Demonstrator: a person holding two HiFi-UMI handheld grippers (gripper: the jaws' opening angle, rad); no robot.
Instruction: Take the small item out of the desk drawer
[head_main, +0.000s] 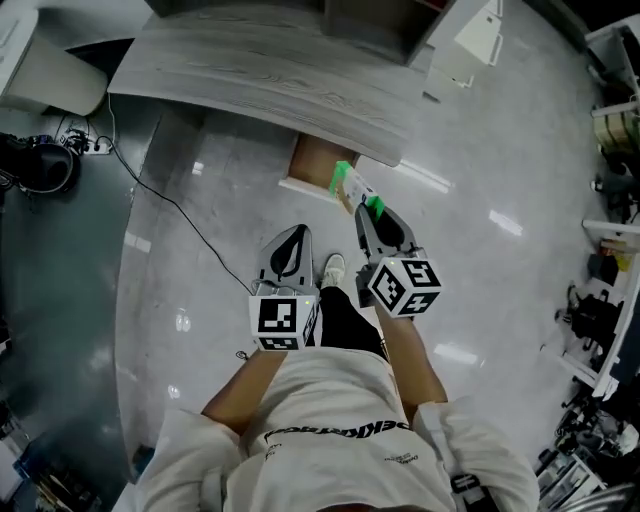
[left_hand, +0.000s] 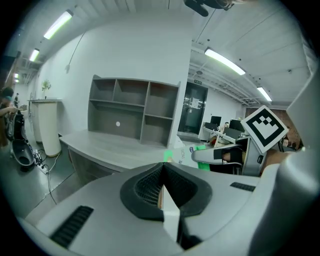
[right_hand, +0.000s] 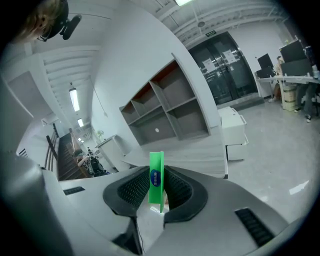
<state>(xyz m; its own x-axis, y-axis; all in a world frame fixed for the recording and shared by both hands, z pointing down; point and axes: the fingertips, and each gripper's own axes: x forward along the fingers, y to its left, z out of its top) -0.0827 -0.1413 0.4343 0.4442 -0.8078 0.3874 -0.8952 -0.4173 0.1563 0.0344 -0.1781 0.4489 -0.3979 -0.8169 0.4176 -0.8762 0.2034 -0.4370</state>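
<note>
Green item: upright, pinched between right gripper fingers.
Left gripper: fingers together, empty.
Room: over floor, beside open drawer under worktop edge.

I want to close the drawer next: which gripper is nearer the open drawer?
Right. The right gripper, shut on the green box, sits just in front of the drawer; the left gripper, shut and empty, hangs farther back.
</note>
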